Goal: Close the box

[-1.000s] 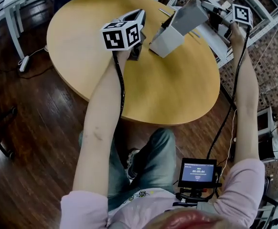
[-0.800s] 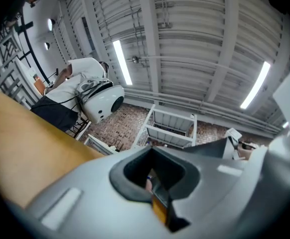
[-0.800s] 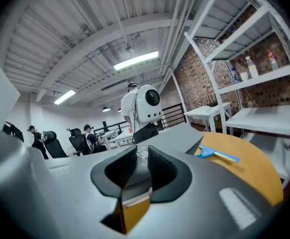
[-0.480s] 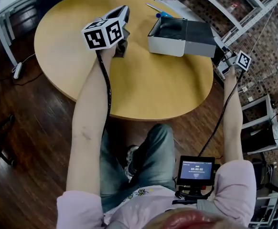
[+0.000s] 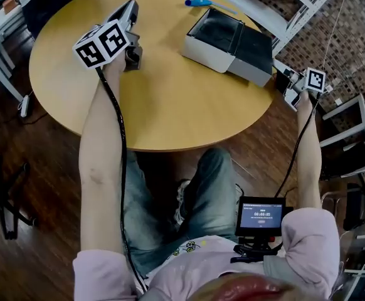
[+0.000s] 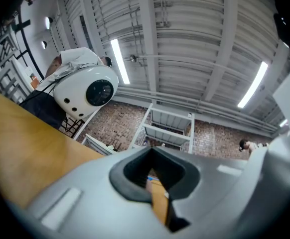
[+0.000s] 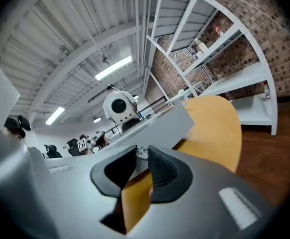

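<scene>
A grey box (image 5: 202, 50) with a dark inside stands open at the far right of the round wooden table (image 5: 170, 105). Its lid (image 5: 254, 49) lies flat, hinged out toward the table's right edge. My right gripper (image 5: 279, 77) hovers just off that edge at the lid's outer end, jaws apart; the right gripper view shows my right gripper (image 7: 142, 153) with only table wood between its pads and the lid (image 7: 155, 126) just beyond them. My left gripper (image 5: 132, 7) rests on the table left of the box, its tips together on nothing. In the left gripper view, my left gripper (image 6: 154, 151) points past the table toward shelving.
A blue-handled tool (image 5: 198, 2) lies at the table's far edge behind the box. White shelving (image 5: 308, 5) stands close on the right. A small screen (image 5: 261, 216) hangs at my waist. A white domed machine (image 6: 87, 91) and people stand beyond the table.
The lid, held raised a second ago, now lies flat open. My right gripper has come down to the table's right edge at the lid's end. The left gripper stays resting on the table.
</scene>
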Motion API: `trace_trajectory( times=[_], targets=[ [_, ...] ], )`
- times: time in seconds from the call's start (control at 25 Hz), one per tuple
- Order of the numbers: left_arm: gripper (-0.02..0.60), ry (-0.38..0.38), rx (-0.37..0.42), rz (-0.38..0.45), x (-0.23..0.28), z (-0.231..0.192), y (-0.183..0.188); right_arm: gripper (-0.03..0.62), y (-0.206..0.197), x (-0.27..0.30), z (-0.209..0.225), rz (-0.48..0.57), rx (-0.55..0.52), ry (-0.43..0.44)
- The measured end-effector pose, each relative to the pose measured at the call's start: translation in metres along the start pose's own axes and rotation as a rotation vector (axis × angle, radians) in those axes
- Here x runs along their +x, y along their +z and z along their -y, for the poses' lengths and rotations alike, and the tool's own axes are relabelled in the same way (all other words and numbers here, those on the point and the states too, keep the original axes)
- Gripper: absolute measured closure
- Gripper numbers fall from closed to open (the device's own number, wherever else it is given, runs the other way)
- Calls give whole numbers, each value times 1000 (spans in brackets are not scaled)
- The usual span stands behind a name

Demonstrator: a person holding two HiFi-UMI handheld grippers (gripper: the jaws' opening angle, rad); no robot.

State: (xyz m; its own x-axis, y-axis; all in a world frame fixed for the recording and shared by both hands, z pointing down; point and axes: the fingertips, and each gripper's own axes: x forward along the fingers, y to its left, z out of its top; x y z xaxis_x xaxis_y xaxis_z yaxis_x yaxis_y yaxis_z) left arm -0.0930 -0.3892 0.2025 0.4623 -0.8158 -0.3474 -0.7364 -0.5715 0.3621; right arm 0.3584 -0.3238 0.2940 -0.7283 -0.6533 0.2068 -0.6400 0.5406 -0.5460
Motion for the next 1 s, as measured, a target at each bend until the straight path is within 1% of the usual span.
trace_trajectory(
  times=[0.04, 0.08, 0.16, 0.2, 0.24, 0.28, 0.32, 0.36, 0.44, 0.52, 0.56, 0.6, 0.64, 0.68, 0.8, 0.88, 0.96, 1.0],
  targets=[
    [580, -4, 5, -5, 1, 1, -1, 519, -7, -6, 6, -26, -22, -35],
    [580, -8, 9, -12, 3, 2, -3, 526, -9, -15, 12, -25, -38, -75],
    [580, -14, 14, -20, 3, 2, -4, 569, 3, -42, 24, 49, -51, -180],
    [580, -15, 13, -20, 3, 0, -3, 565, 12, -55, 26, 84, -64, -235],
    [580, -15, 12, -18, 2, -2, -2, 543, 19, -64, 24, 95, -98, -272],
    [580, -13, 10, -16, 1, -4, -1, 492, 23, -67, 18, 81, -171, -285],
    [580, -10, 10, -14, 0, -5, 0, 480, 25, -70, 11, 47, -284, -294],
    [580, -7, 11, -14, -1, -6, 0, 475, 24, -75, 9, -1, -406, -328],
    [580, -8, 16, -15, -2, -4, -2, 447, 15, -96, 20, -119, -614, -462],
    [580, -14, 25, -22, 0, 0, -4, 447, 6, -118, 38, -243, -810, -626],
    [580, -17, 30, -27, 1, 2, -4, 447, 5, -127, 44, -285, -910, -706],
    [579, -20, 35, -31, 2, 4, -5, 447, 7, -132, 46, -308, -1002, -771],
    [579, -22, 39, -34, 2, 5, -5, 447, 10, -134, 44, -313, -1072, -813],
    [578, -25, 43, -36, 3, 6, -5, 448, 13, -133, 40, -309, -1115, -833],
    [578, -37, 63, -43, 3, 10, -6, 448, 18, -122, 28, -298, -1160, -839],
    [578, -49, 88, -57, 6, 15, -9, 450, 21, -115, 25, -294, -1136, -832],
    [578, -59, 119, -70, 8, 20, -11, 535, 28, -109, 26, -265, -1077, -817],
    [578, -64, 137, -78, 9, 23, -13, 556, 30, -105, 26, -267, -1081, -829]
  ],
)
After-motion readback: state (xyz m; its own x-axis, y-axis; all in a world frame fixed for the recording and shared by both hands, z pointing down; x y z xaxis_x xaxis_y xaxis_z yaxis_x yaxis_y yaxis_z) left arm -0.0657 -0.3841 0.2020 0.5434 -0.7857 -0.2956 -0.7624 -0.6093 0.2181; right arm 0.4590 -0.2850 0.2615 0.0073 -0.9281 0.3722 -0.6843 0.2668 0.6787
